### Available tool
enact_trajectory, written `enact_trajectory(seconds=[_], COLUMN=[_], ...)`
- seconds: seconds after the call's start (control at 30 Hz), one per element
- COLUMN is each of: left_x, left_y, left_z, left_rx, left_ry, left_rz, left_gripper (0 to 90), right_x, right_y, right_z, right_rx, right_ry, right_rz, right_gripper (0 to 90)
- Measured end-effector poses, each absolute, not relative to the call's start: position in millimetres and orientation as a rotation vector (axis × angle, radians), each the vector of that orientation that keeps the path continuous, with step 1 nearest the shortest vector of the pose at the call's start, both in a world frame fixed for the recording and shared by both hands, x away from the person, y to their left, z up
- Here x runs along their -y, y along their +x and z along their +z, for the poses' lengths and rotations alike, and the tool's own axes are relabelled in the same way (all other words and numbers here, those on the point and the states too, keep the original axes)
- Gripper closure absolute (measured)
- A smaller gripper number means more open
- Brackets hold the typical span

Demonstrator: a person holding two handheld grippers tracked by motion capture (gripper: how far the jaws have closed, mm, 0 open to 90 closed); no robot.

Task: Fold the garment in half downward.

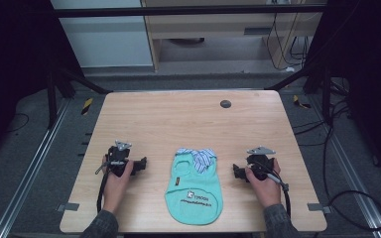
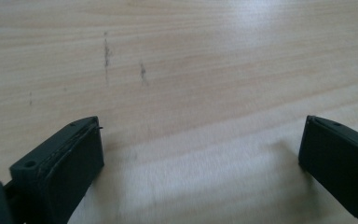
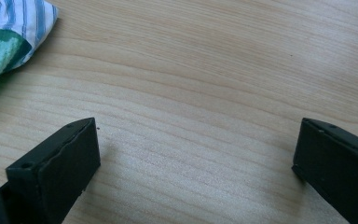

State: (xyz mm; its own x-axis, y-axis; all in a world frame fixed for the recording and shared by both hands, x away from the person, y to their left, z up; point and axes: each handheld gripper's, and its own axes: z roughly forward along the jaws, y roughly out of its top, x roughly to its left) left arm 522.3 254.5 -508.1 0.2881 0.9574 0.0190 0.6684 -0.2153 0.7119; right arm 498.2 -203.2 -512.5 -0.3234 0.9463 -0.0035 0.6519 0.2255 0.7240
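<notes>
A small mint-green pet shirt (image 1: 194, 191) with a blue-and-white striped collar (image 1: 201, 157) lies flat near the table's front edge, between the two hands. My left gripper (image 1: 141, 163) rests on the wood to the shirt's left, jaws pointing toward it, open. In the left gripper view the left gripper (image 2: 200, 140) has bare wood between its wide-apart jaws. My right gripper (image 1: 235, 171) rests to the shirt's right, open. In the right gripper view the right gripper (image 3: 196, 142) holds nothing, and the striped collar (image 3: 25, 21) lies at the upper left, apart from the jaws.
The light wooden table (image 1: 178, 119) has a small dark round disc (image 1: 225, 103) near its far edge. Black frame bars and cables surround the table on the floor. Faint dark scuff marks (image 2: 106, 51) show on the wood ahead of the left gripper.
</notes>
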Motion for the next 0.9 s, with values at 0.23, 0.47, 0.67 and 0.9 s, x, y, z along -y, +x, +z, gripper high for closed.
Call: enact_trajectory(seconds=[0.23,0.47,0.67,0.9], left_x=[-258.3,-260.5,-266.0,-261.0], left_y=[507.8,505.5,502.9,500.4], left_z=[-508.3,-508.1,-504.9,-500.8], left_rx=[-1.427,-1.39,-1.338,-1.281], left_ry=[1.98,2.002,2.007,2.003], left_rz=[0.617,0.597,0.54,0.555], left_gripper=[0.0,0.0,2.5,3.7], right_x=[200.8,200.5,200.2,198.3], right_y=[501.9,501.9,501.7,501.2], right_z=[-512.5,-512.4,-512.4,-512.3], right_rx=[-2.071,-2.072,-2.071,-2.075], right_ry=[1.461,1.46,1.457,1.453], right_rz=[0.886,0.885,0.88,0.886], right_gripper=[0.3,0.3,0.6,0.9])
